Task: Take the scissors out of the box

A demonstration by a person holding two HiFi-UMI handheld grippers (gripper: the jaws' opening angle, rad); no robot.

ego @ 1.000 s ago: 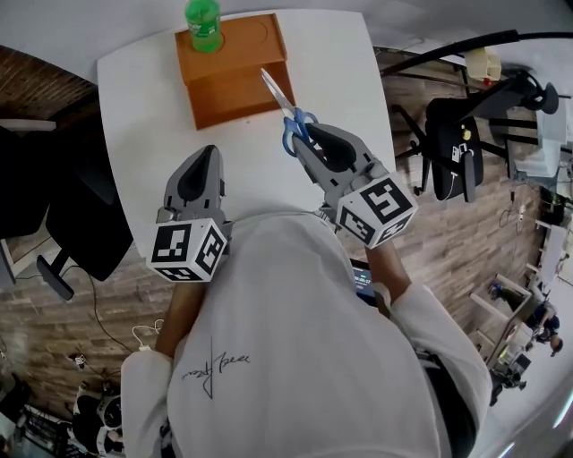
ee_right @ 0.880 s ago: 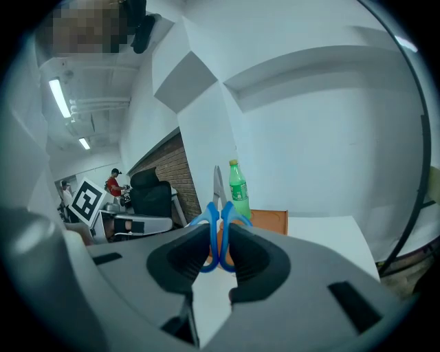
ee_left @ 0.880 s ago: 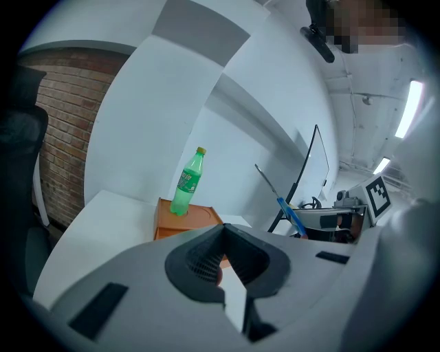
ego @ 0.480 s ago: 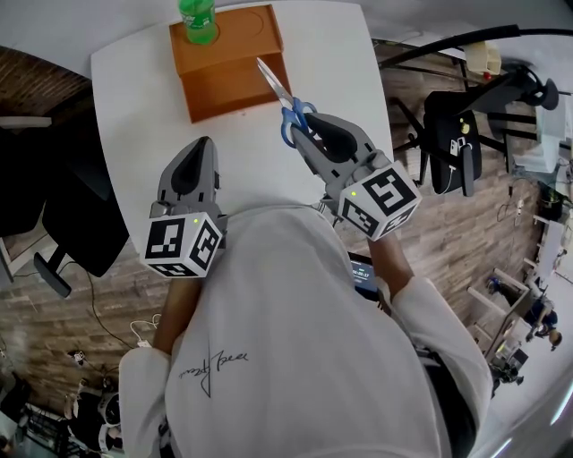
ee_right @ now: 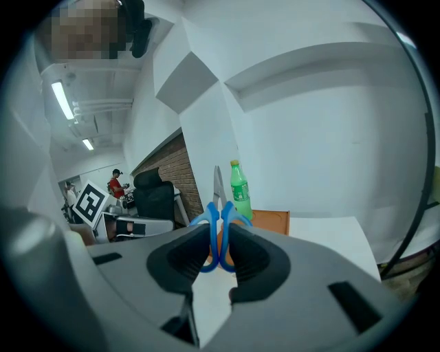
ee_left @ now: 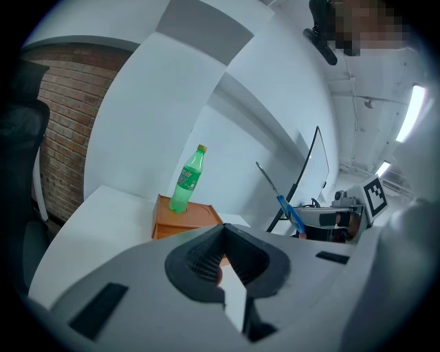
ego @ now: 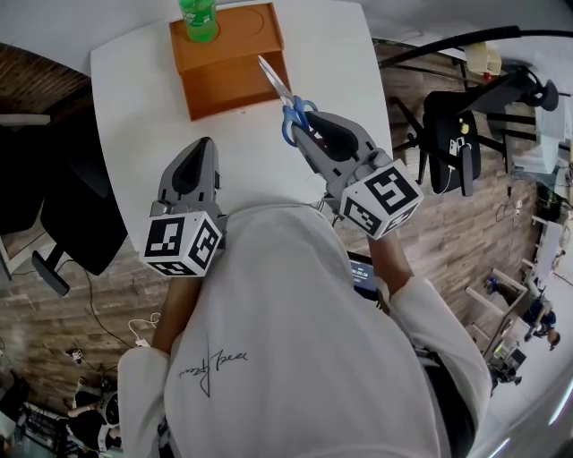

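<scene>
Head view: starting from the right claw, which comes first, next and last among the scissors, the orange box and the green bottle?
1. The scissors: gripped in the right claw itself, blades pointing away.
2. The orange box: just beyond the blades, up and left.
3. The green bottle: at the box's far left corner.

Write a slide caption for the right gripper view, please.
Right gripper clamps blue-handled steel scissors; green plastic bottle stands behind.

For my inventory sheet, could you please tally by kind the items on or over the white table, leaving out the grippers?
scissors: 1
box: 1
bottle: 1
Total: 3
</scene>
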